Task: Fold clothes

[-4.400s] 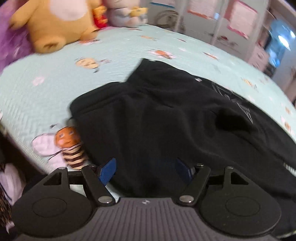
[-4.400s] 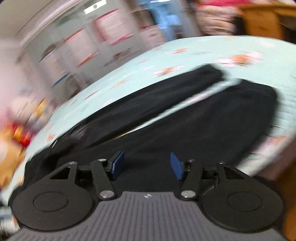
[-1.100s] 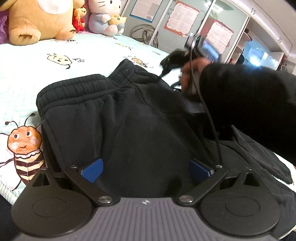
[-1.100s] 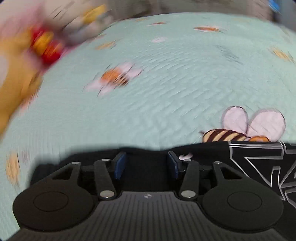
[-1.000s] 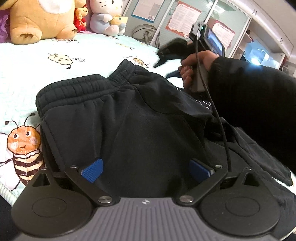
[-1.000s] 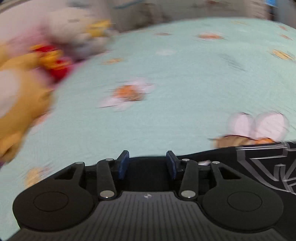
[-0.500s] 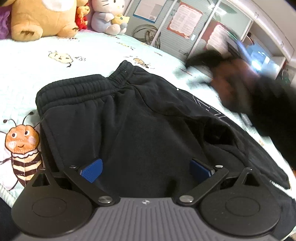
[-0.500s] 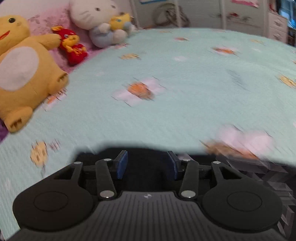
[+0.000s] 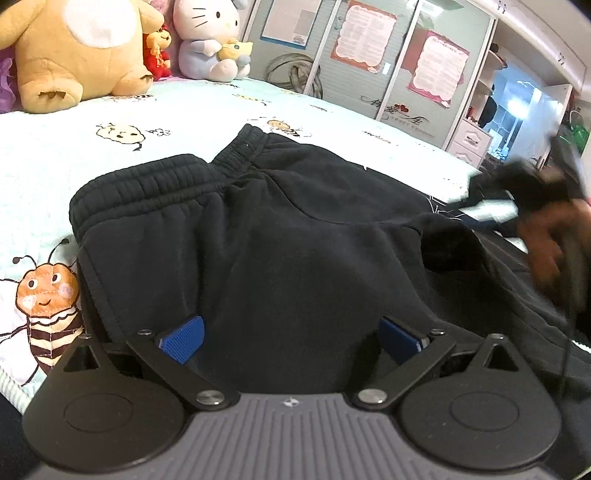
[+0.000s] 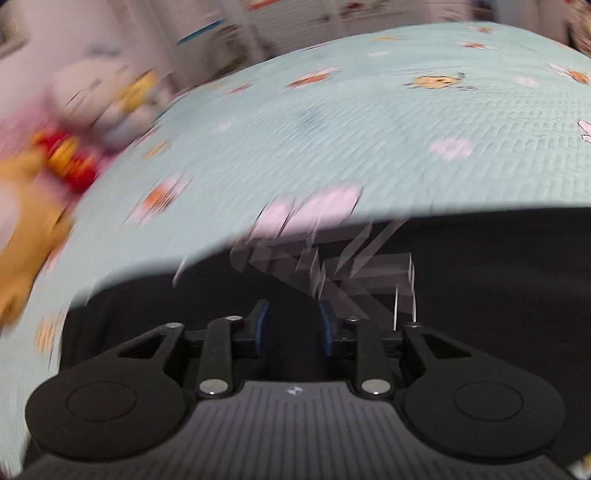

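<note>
**Black sweatpants on the bee bedspread, both grippers over them**

Black sweatpants [image 9: 295,236] spread out on a mint-green bedspread [image 9: 55,155] with cartoon bee prints, elastic waistband [image 9: 147,184] bunched at the left end, legs running off to the right. White geometric line print [image 10: 332,266] on the fabric, too smeared by motion blur in the right wrist view to read as any logo or word.

Left gripper [image 9: 291,339] low over the seat of the pants, blue-padded fingers [image 9: 183,338] spread wide, nothing between them. Right gripper [image 10: 293,325] over the pants near that white print, fingers [image 10: 260,325] drawn in to a narrow gap; can't tell whether any cloth is pinched in there. From the left wrist view, right gripper just a dark blur at the right edge with a blurred hand [image 9: 546,251] on it.

Plush toys lined up at the head of the bed: big yellow bear [image 9: 74,48], small red one [image 9: 157,51], white Hello Kitty [image 9: 210,40]. Pink-framed posters [image 9: 364,35] on the wardrobe doors, text too small to read; some decal script with hearts [image 9: 399,112] lower down, also not legible.
</note>
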Demonstrator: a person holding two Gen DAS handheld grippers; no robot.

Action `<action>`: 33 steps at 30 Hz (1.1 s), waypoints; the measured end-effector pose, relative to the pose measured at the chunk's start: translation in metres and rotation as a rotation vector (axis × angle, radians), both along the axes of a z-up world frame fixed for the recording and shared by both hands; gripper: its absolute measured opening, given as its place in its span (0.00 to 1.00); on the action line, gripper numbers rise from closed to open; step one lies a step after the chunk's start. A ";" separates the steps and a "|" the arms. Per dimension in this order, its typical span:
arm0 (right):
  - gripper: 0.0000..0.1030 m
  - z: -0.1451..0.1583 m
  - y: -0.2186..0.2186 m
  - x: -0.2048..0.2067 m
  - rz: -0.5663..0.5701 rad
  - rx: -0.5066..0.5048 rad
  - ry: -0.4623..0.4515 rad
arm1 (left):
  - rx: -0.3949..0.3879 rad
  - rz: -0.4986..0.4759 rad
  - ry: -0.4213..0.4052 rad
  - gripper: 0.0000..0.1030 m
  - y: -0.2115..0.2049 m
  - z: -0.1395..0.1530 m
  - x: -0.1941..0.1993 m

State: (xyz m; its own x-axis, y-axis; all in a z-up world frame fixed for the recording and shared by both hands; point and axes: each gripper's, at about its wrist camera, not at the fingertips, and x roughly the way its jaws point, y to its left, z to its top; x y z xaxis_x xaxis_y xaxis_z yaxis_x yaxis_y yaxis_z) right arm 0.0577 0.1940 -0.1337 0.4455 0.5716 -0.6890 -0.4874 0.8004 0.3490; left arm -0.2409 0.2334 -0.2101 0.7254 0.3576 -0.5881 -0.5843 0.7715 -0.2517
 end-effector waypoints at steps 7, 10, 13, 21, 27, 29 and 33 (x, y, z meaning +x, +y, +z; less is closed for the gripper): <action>0.00 -0.029 -0.039 0.055 -0.171 -0.062 -0.047 | 0.043 -0.013 0.023 1.00 -0.004 -0.002 0.003; 0.26 -0.015 -0.059 0.042 -0.215 0.003 -0.015 | 0.053 -0.001 0.031 1.00 -0.006 -0.003 0.006; 0.46 -0.024 -0.064 0.004 -0.132 0.003 0.009 | 0.056 0.009 0.035 1.00 -0.008 -0.003 0.007; 0.20 -0.022 -0.103 0.085 -0.407 0.004 -0.030 | 0.112 -0.002 0.062 1.00 -0.016 -0.005 0.009; 0.33 -0.015 -0.100 0.100 -0.335 0.104 -0.019 | 0.158 0.010 0.080 1.00 -0.023 -0.009 0.014; 0.30 -0.015 -0.096 0.107 -0.314 0.097 -0.022 | 0.178 0.007 0.087 1.00 -0.025 -0.010 0.014; 0.25 -0.014 -0.087 0.120 -0.270 0.084 -0.027 | 0.198 0.011 0.096 1.00 -0.027 -0.010 0.018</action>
